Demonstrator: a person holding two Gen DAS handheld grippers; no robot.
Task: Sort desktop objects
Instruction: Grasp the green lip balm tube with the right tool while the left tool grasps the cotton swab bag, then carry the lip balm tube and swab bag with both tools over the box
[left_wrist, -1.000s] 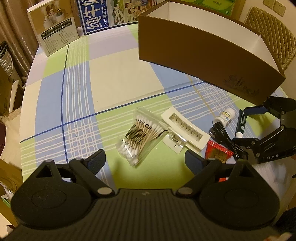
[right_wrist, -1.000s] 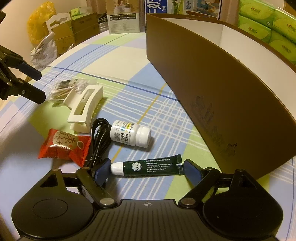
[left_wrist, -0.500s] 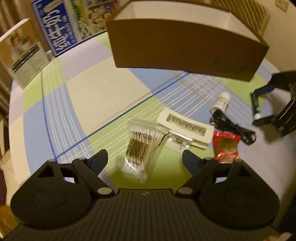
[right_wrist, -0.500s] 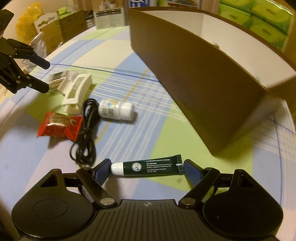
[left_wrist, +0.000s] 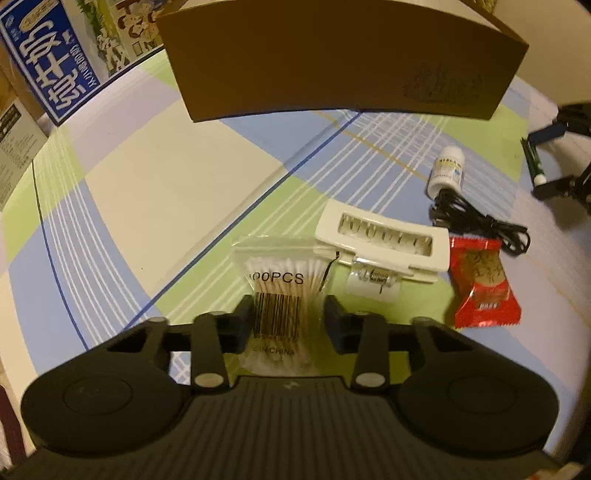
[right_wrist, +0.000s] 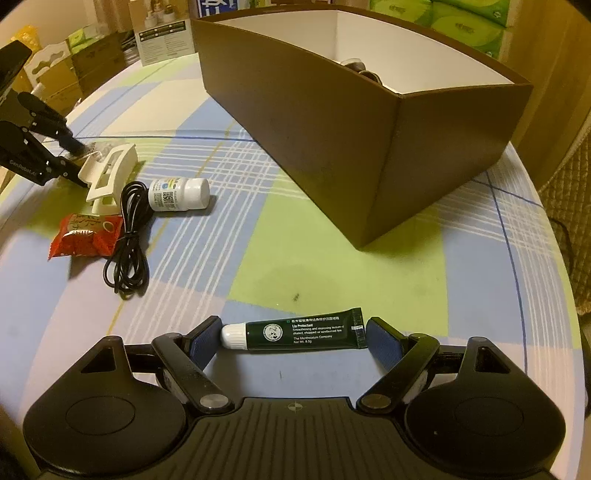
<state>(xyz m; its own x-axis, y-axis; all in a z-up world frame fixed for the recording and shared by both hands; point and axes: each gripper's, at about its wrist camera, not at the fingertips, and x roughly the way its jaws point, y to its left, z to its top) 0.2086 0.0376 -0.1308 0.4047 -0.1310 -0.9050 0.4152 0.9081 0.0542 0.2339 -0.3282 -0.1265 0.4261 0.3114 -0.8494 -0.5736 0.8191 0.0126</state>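
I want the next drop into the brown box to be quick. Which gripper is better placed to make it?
Right, probably. The right gripper already holds the lip balm tube end to end, with the brown box just ahead. The left gripper, jaws just closing around the cotton swab bag, is still down at the table.

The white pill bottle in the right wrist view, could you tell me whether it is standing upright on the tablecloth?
No, the white pill bottle lies on its side beside the coiled black cable.
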